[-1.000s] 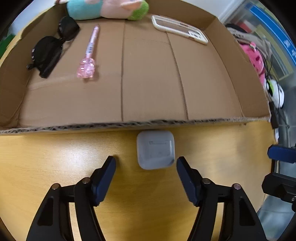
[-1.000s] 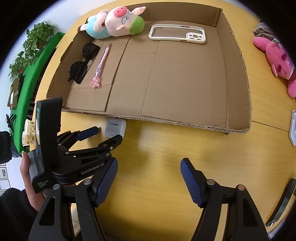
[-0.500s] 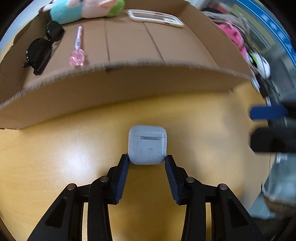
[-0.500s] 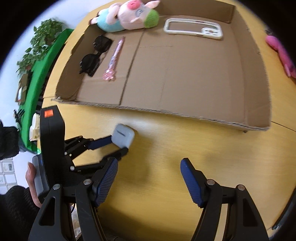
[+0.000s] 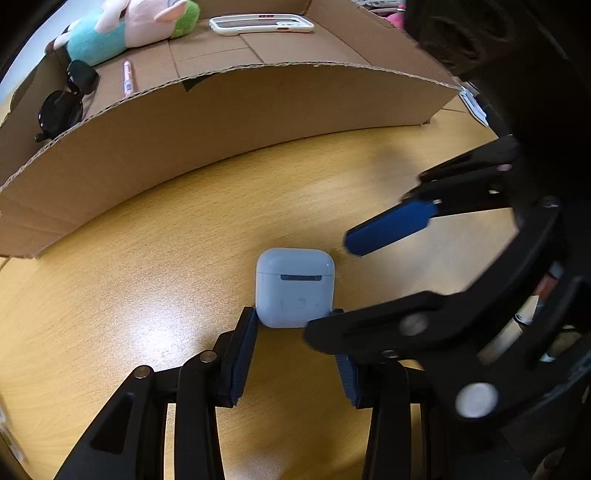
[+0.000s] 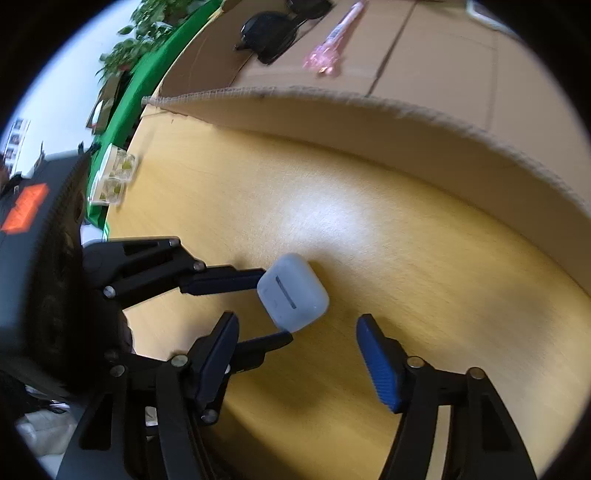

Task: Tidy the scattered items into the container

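Through the left wrist camera I see my left tongs [image 5: 293,321] clamped on the near end of a small white earbud case [image 5: 294,286], one blue pad pressed to each side, the case over the yellow wooden counter [image 5: 129,277]; I can't tell whether it rests on the wood or is just clear of it. Beyond it the near wall of the cardboard box [image 5: 229,122] curves across the view. Inside the box lie black sunglasses [image 5: 64,105] at the far left, a pink pen [image 5: 127,77] just right of them, a plush pig [image 5: 125,26] against the far wall and a white phone case [image 5: 260,25] to the right of the pig. My right tongs [image 5: 369,273] reach in from the right, spread wide, with one blue pad [image 5: 391,227] near the case's far right corner but apart from it. Through the right wrist camera the right tongs [image 6: 295,354] stand wide apart with nothing between them, and the earbud case [image 6: 293,291] sits just beyond their left pad, gripped by the left tongs [image 6: 271,304], which come in from the left. Farther off, past the box wall [image 6: 406,144], the sunglasses [image 6: 275,31] and pink pen [image 6: 332,40] lie on the box floor.
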`<control>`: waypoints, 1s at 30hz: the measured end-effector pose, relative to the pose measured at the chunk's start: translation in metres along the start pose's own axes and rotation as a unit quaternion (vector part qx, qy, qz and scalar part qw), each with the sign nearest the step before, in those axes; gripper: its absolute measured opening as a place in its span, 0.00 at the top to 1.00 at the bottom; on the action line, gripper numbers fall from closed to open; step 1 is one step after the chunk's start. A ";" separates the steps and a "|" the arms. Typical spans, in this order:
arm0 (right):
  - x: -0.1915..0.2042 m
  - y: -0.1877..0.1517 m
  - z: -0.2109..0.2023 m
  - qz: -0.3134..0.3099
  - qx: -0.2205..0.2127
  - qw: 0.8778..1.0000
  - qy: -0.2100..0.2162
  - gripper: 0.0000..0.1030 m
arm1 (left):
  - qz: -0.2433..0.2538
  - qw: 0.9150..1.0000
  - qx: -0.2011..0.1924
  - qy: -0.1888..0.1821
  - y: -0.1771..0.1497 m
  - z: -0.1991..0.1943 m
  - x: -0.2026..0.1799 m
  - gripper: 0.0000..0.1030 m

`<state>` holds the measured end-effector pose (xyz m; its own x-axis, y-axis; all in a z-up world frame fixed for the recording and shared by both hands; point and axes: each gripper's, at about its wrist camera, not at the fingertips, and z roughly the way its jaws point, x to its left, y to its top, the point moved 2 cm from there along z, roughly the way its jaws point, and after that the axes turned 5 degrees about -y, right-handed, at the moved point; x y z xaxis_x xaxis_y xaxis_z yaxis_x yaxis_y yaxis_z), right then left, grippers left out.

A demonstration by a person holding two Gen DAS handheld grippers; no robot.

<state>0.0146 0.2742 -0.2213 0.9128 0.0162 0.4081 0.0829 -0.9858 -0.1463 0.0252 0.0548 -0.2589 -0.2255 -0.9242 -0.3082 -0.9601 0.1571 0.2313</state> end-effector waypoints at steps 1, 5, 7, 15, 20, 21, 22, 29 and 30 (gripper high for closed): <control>0.000 0.001 0.003 0.001 0.000 1.000 0.008 0.41 | -0.001 1.000 0.000 -0.001 -0.001 0.000 0.000 0.58; 0.006 0.004 0.009 -0.022 -0.007 1.000 0.009 0.57 | -0.003 1.000 0.001 0.002 -0.003 -0.002 0.001 0.58; 0.008 0.005 0.009 -0.026 -0.011 1.000 0.008 0.66 | -0.002 1.000 0.002 0.006 -0.004 -0.005 0.003 0.60; 0.012 0.010 -0.011 -0.039 -0.048 0.998 0.015 0.76 | 0.015 1.000 -0.011 0.015 0.001 -0.032 0.007 0.95; 0.014 0.011 0.002 -0.037 -0.037 0.999 -0.015 0.72 | 0.003 1.000 -0.005 0.022 -0.004 -0.024 0.014 0.91; 0.013 0.010 0.003 -0.032 -0.038 0.999 -0.013 0.68 | -0.007 1.000 -0.005 0.019 -0.006 -0.023 0.017 0.82; 0.011 0.009 0.004 -0.025 -0.038 0.999 -0.010 0.59 | -0.013 1.000 -0.003 0.015 -0.008 -0.023 0.020 0.72; 0.013 0.015 0.013 -0.043 -0.046 0.998 0.004 0.56 | -0.029 0.999 0.011 -0.016 -0.021 -0.017 0.033 0.65; 0.016 0.017 0.015 -0.047 -0.045 0.998 0.004 0.59 | -0.030 0.999 0.011 -0.025 -0.022 -0.017 0.034 0.58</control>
<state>0.0363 0.2601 -0.2307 0.8995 0.1085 0.4232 0.1318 -0.9909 -0.0261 0.0420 0.0142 -0.2584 -0.1749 -0.9137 -0.3669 -0.9754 0.1100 0.1911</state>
